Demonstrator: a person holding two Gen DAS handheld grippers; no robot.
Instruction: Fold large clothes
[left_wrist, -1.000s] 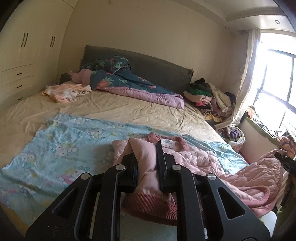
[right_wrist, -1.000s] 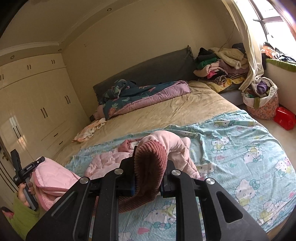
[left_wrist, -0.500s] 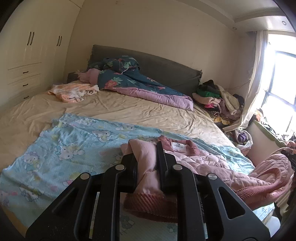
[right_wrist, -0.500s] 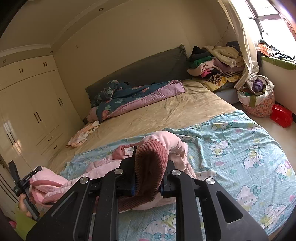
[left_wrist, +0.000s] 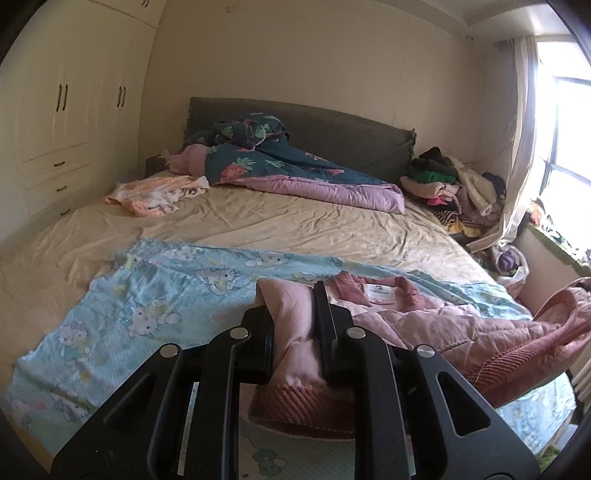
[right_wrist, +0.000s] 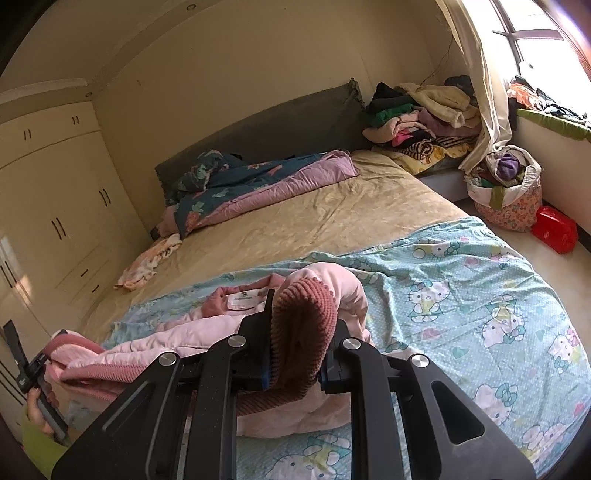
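I hold a quilted pink padded jacket with darker ribbed knit trim (left_wrist: 424, 325) over a pale blue cartoon-cat blanket (left_wrist: 155, 295) spread on the bed. My left gripper (left_wrist: 295, 314) is clamped on one corner of its hem; my right gripper (right_wrist: 301, 332) is clamped on the other corner. The hem stretches between the grippers, its long axis running across the bed. The collar and white label (right_wrist: 245, 297) lie ahead on the blanket, pointing toward the grey headboard (left_wrist: 332, 136).
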